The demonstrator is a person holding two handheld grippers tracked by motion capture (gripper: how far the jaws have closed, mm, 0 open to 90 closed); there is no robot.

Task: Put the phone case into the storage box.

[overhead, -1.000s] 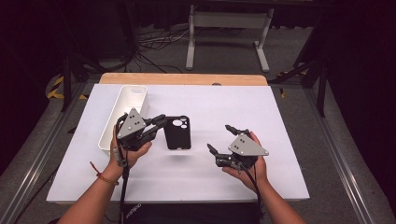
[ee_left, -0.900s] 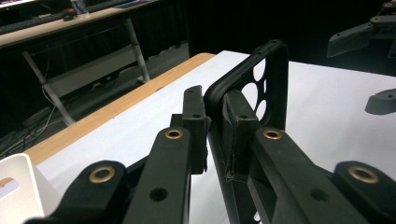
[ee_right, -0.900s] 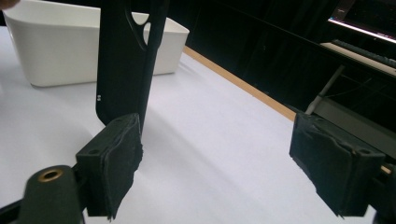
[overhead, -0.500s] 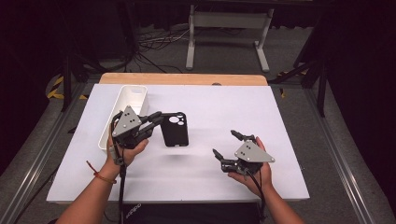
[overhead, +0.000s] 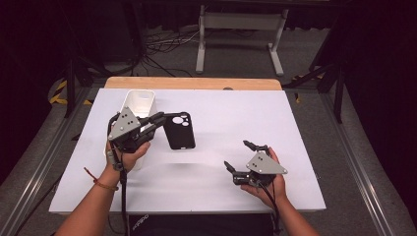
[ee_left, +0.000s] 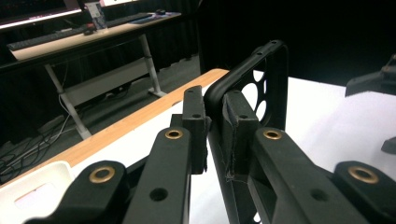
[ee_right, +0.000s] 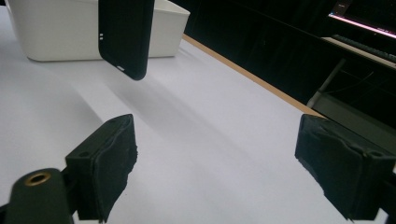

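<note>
A black phone case (overhead: pixel 179 130) with round camera cut-outs hangs above the white table, and my left gripper (overhead: pixel 161 118) is shut on its top edge. In the left gripper view the pads pinch the case's rim (ee_left: pixel 273 79) at my left gripper (ee_left: pixel 214 126). My right gripper (overhead: pixel 237 154) sits low near the table's front right. Its jaws have just been opening wider, and nothing is between them. In the right gripper view the case (ee_right: pixel 126 32) hangs far ahead of the open right gripper (ee_right: pixel 219 158).
A white rectangular tray (overhead: pixel 139 101) stands at the back left, behind the left hand. A wooden strip (overhead: pixel 192 83) runs along the table's far edge. Beyond it are a metal stand and cables on the floor. White tabletop (overhead: pixel 221 123) lies between the two hands.
My right hand has come down and drawn back toward the table's front edge, its jaws spreading a little. The left gripper keeps the case in about the same place.
</note>
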